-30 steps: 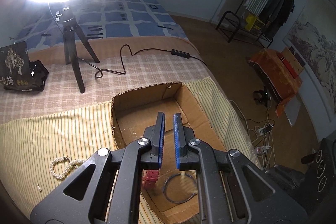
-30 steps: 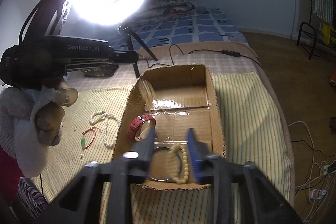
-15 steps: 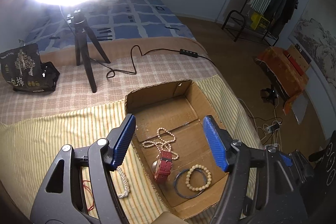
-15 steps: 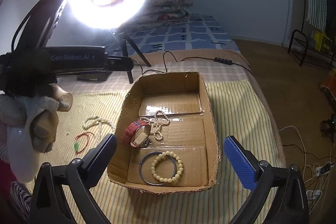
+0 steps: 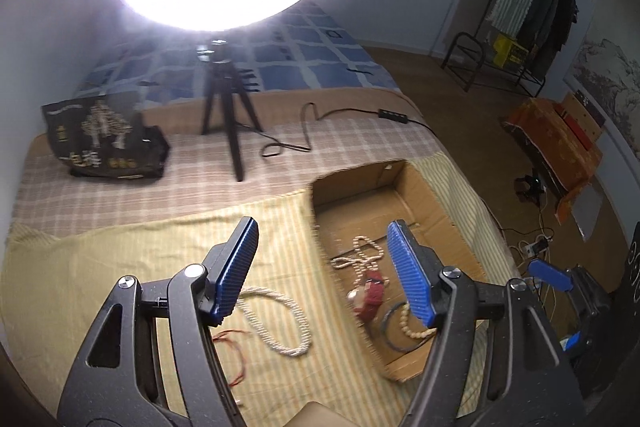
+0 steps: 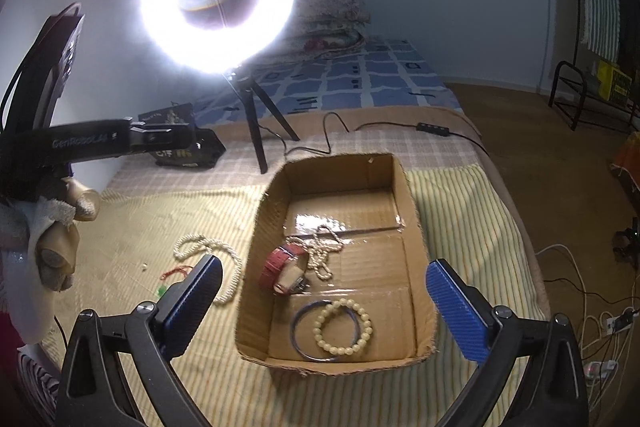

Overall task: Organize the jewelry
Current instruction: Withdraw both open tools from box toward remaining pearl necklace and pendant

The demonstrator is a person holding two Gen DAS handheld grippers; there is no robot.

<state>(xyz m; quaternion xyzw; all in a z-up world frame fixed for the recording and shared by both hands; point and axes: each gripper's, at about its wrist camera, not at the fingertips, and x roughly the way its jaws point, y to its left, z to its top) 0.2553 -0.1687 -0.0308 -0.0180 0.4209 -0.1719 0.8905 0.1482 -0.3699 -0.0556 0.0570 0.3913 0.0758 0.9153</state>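
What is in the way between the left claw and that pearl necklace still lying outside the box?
Nothing visible. The left claw is open and empty, and the pearl necklace lies bare on the striped cloth beside the cardboard box, with only a thin red string next to it.

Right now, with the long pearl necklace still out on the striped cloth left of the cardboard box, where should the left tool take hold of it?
Grip the long white pearl necklace at its near loop, coming straight down from above: it lies flat and limp, so pinch across the single strand.
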